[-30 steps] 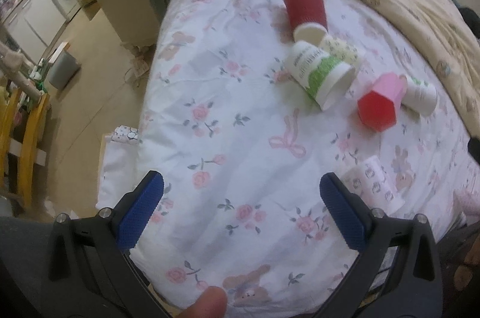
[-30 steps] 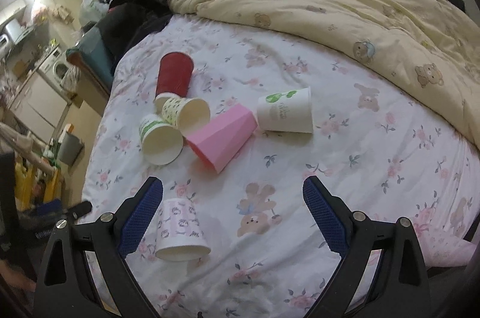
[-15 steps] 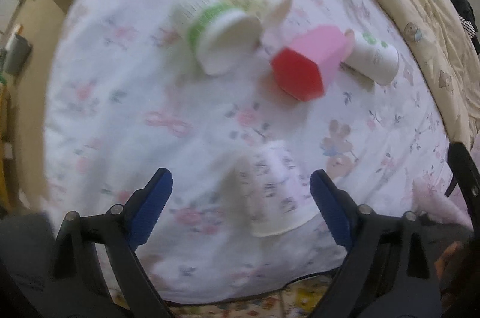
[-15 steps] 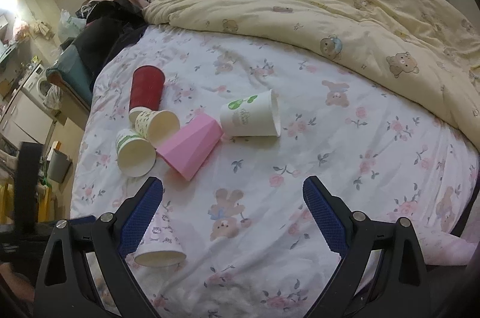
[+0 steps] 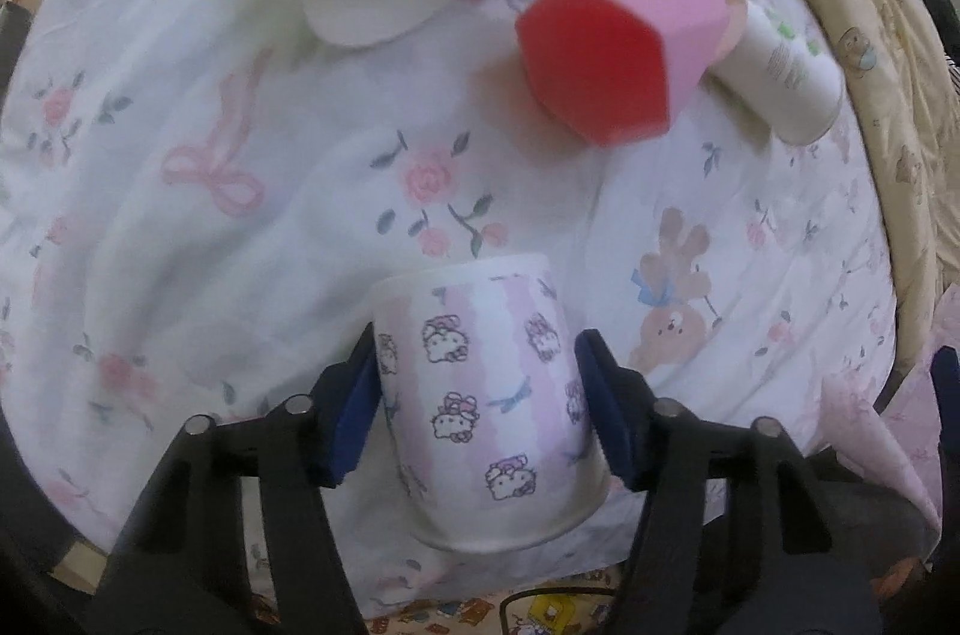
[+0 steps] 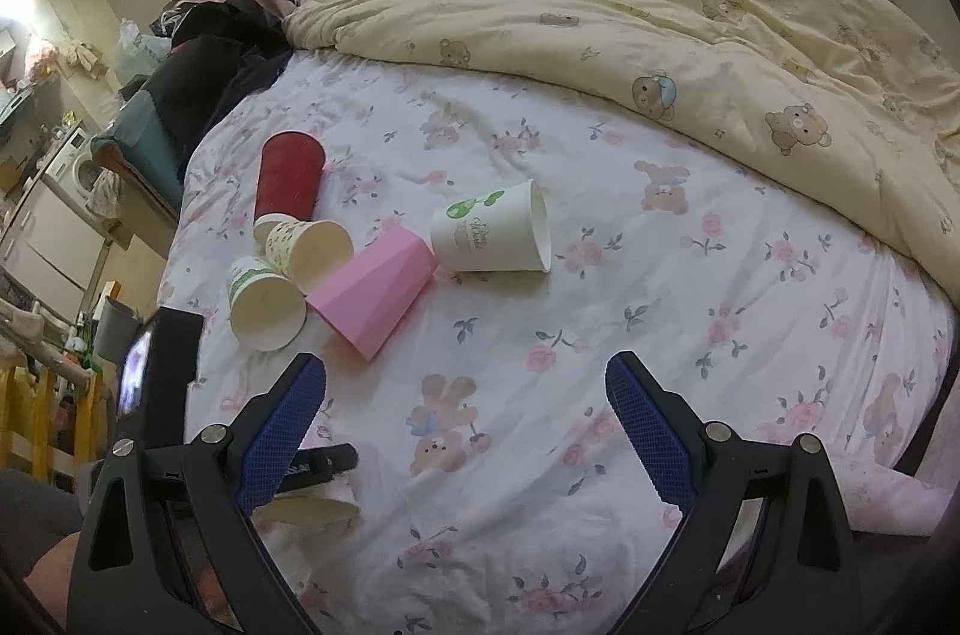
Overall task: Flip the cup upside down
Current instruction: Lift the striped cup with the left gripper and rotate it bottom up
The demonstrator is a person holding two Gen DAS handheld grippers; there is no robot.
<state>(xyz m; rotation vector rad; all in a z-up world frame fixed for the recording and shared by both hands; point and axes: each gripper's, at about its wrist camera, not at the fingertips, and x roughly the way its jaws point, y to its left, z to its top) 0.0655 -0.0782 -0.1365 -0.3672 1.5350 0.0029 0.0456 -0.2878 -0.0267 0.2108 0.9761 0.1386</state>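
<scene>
Your left gripper (image 5: pixel 477 383) has closed in from open: its fingers (image 5: pixel 354 410) now grasp the kitty cup (image 5: pixel 486 395), lower centre. Right gripper (image 6: pixel 465 431) stays released.

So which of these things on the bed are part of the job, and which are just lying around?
In use:
- cartoon-print cup
- left gripper, closed on it

Lying about:
- pink cup
- red cup
- green-striped cup
- leaf-logo cup
- yellow duvet

The kitty-print cup (image 5: pixel 489 401) lies on the bed sheet (image 5: pixel 180 239) between the left tongs (image 5: pixel 480 416), other cups (image 5: pixel 588 53) beyond.
</scene>
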